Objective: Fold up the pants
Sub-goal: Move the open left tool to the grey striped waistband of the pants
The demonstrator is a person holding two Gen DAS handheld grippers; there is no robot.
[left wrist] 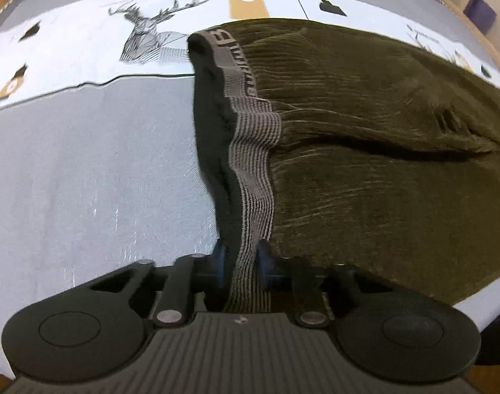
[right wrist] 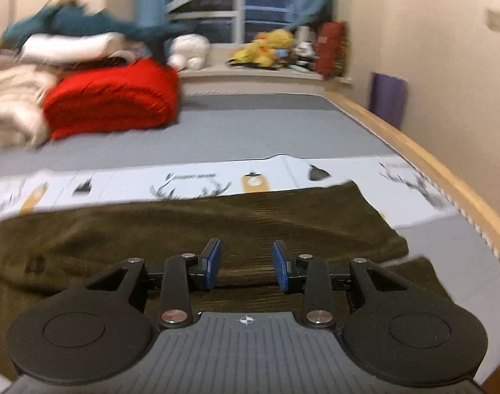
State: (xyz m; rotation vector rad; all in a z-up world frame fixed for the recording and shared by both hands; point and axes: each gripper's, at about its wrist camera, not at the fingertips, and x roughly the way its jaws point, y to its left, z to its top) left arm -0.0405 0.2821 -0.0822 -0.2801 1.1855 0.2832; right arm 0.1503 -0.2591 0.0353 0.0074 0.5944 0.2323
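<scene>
Left tongs clamped on waistband; right tongs open and empty above the cloth.

The left gripper was found closed on the striped waistband at lower centre of its frame. The right gripper was held parted, nothing between its pads. The olive pants were spread across the grey bed, over a printed sheet. With one corner pinched, a lift was judged likely to drag and bunch the unheld side, or the elastic to slip out.

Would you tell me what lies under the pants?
The pants lie on a deer-print cloth over the grey bed. Whatever is beneath their middle is covered.
</scene>
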